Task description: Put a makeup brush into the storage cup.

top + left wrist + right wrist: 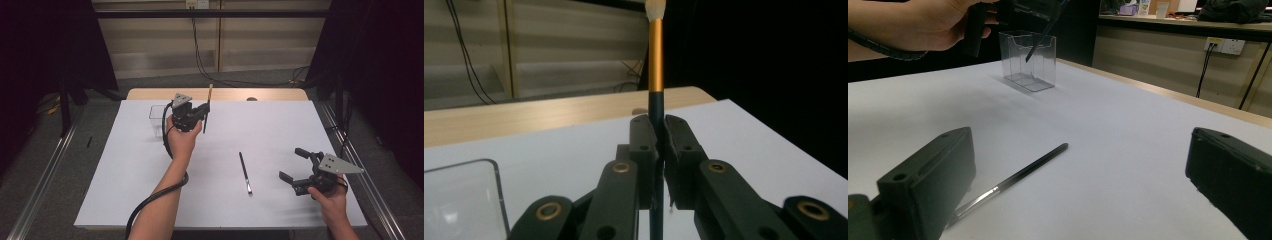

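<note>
Brush point(655, 60) tip pale, apparently bristles, above left claw point(660, 150).

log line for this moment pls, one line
left gripper: shut on brush, upright, lifted by clear box | right gripper: open, holds nothing | second brush: flat on table

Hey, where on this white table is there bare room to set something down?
The white table is bare left of the left forearm, and across the far right between the clear plastic box and the right edge. It is busier around the thin black brush beside the right gripper.
</note>
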The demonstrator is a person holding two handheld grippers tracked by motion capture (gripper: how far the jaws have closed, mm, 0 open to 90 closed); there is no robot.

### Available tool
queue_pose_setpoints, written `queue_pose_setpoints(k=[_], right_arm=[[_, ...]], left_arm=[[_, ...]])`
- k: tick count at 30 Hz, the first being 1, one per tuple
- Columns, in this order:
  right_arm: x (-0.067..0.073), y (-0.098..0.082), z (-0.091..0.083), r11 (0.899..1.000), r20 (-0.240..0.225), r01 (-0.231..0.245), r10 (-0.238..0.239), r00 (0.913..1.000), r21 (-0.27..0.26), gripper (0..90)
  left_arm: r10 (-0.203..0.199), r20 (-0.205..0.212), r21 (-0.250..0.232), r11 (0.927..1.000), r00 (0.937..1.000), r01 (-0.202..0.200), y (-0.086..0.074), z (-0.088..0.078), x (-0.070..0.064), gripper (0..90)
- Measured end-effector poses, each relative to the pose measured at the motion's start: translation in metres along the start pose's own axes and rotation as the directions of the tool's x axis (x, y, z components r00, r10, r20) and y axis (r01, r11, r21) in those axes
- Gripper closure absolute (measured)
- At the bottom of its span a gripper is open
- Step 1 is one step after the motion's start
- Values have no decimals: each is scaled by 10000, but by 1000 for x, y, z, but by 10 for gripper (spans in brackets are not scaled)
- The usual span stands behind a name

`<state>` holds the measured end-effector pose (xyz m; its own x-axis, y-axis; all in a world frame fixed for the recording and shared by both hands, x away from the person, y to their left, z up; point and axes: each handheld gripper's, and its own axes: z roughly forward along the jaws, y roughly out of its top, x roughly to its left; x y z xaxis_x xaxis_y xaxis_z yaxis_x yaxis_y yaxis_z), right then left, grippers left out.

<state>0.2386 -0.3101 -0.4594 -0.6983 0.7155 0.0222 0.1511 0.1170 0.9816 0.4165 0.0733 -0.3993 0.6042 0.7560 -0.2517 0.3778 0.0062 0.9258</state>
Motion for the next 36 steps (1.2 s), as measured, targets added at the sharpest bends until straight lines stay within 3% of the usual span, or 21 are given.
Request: queue_pose_setpoints(k=[7,19,27,36], right_arm=[[0,0,0,10000,-15,-14,14,10000,3,0],[0,0,0,10000,-46,-13,13,10000,29,0],[0,0,0,10000,-38,3,-3,10000,21,0],[0,0,0,10000,-40,29,-29,10000,24,0]], left_arm=[[31,150,-451,9990,9999,-24,4,-2,0,835],[-43,172,-826,9966,9998,57,13,-6,3,836],[36,5,-1039,9946,10000,-35,17,-12,9,836],[-161,-194,-1368,9905,9997,133,23,-22,20,835]])
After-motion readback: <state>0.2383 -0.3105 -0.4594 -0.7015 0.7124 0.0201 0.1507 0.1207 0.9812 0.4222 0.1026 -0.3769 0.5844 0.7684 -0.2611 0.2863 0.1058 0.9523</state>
